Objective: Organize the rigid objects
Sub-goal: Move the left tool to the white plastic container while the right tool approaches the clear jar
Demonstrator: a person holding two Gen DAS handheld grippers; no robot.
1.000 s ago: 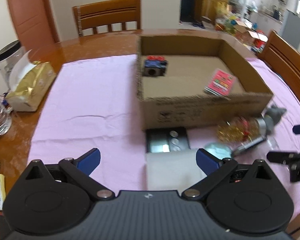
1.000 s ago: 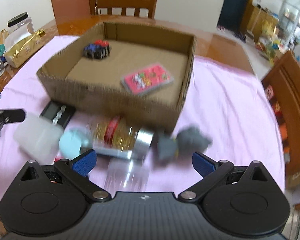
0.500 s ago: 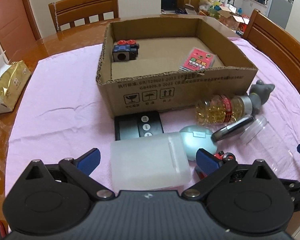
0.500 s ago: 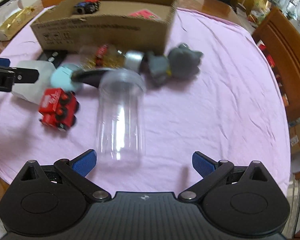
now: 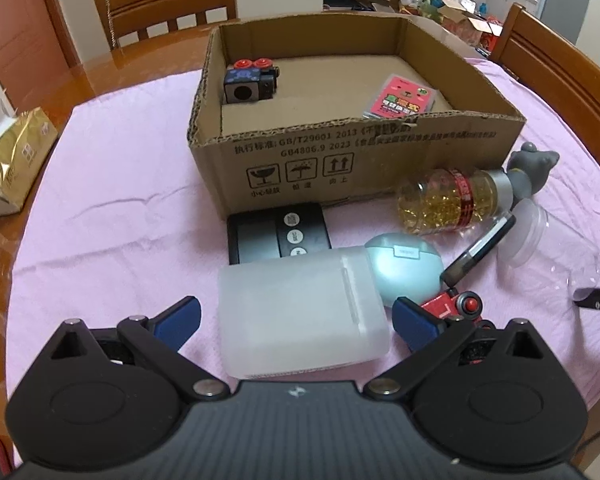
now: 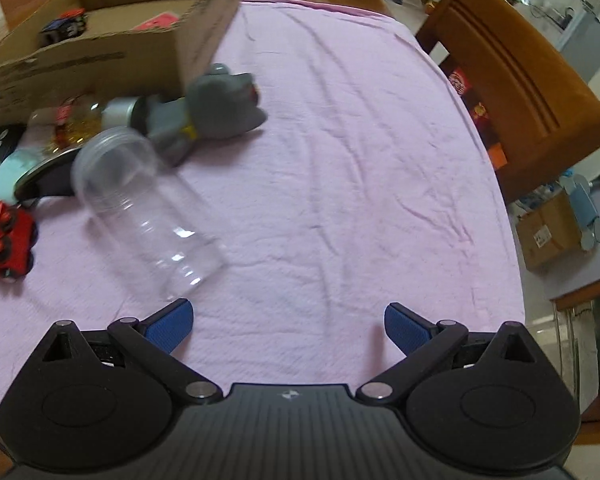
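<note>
A cardboard box [image 5: 364, 160] on the pink cloth holds a blue-and-black toy [image 5: 250, 80] and a pink card pack [image 5: 400, 102]. In front of it lie a black device [image 5: 278, 232], a white plastic case [image 5: 300, 312], a pale blue oval case [image 5: 404, 264], a red toy truck [image 5: 456, 304], a bottle of golden capsules [image 5: 448, 204], a grey plush [image 5: 530, 168] and a clear jar [image 6: 144, 208]. My left gripper [image 5: 296, 320] is open around the near end of the white case. My right gripper [image 6: 288, 322] is open over bare cloth, the clear jar just left of it.
Wooden chairs stand behind the table [image 5: 168, 4] and at its right [image 6: 512, 76]. A gold tissue pack [image 5: 12, 160] lies at the left edge. The pink cloth [image 6: 360, 160] runs to the table's right edge, with a cardboard carton [image 6: 548, 232] on the floor beyond.
Both grippers pulled back from the box toward the near side. The left one has come low around the white case. The right view swung right, so the jar now lies at its left.
</note>
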